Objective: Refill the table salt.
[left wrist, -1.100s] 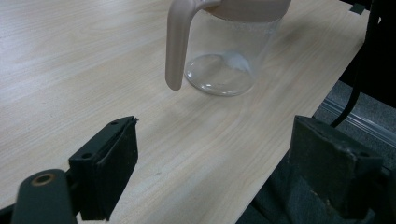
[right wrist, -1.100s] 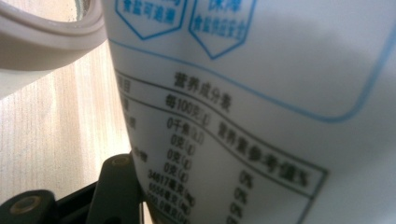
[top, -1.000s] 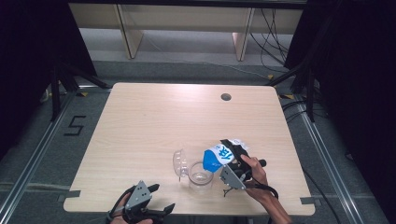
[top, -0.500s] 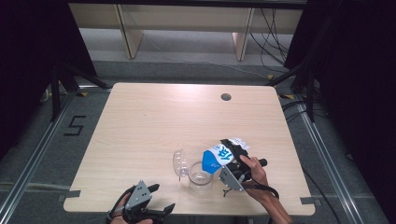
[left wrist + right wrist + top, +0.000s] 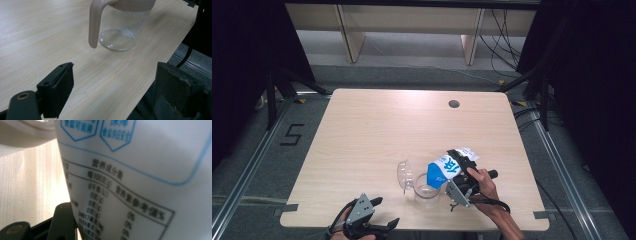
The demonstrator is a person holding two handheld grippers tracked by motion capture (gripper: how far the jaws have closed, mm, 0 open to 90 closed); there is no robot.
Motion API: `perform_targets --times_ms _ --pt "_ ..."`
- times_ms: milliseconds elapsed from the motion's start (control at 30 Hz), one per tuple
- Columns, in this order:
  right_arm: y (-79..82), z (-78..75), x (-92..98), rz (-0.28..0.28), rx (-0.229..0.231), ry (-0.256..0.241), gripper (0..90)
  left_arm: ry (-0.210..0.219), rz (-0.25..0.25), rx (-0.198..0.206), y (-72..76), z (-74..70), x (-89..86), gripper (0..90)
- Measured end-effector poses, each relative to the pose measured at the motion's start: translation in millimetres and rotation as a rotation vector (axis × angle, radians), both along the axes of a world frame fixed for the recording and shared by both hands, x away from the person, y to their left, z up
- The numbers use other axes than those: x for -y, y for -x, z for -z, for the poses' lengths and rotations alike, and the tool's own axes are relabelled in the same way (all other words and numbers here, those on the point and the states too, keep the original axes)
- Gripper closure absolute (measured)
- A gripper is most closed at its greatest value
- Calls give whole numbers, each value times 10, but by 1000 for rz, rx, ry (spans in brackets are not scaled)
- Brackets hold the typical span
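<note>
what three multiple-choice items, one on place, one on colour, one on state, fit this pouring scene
1. Where does the bag sit?
A. tilted above the clear jug
B. flat by the table's round hole
C. on the floor

2. What colour is the jug's handle?
A. green
B. black
C. pale beige

3. How is the left gripper?
A. shut on the jug
B. open, holding nothing
C. shut on the bag

Answers: 1 A, the right gripper holds it slanted at the jug's mouth; 2 C, the left gripper view shows beige; 3 B, its jaws stand wide apart.
</note>
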State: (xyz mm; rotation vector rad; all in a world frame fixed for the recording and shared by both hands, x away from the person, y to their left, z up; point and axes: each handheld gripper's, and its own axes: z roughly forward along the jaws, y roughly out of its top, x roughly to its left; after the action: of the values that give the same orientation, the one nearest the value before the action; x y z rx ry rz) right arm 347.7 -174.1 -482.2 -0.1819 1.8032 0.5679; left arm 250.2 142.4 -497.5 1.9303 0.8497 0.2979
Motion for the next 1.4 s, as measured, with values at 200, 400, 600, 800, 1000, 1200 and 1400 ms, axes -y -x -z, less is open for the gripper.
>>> perform_targets --times_ms 200,400,600,800,1000,1200,1400 --pt "1 3 0 -3 19 15 482 -3 -3 -6 5 -1 4 154" --pt "14 11 -11 6 28 15 484 -2 -3 -6 5 -1 4 154" --pt "10 -3 -11 6 49 39 485 -2 -4 -7 5 1 6 154" --pt "6 -6 -14 -4 66 61 485 -2 -3 -6 4 1 6 154" --pt "-1 -14 -22 -13 90 81 488 -2 -4 -7 6 1 6 154" --pt "4 -11 -26 -7 105 100 489 -2 -4 -7 6 2 7 154" --pt "1 -9 -31 -5 101 106 490 -2 -4 -6 5 2 5 155"
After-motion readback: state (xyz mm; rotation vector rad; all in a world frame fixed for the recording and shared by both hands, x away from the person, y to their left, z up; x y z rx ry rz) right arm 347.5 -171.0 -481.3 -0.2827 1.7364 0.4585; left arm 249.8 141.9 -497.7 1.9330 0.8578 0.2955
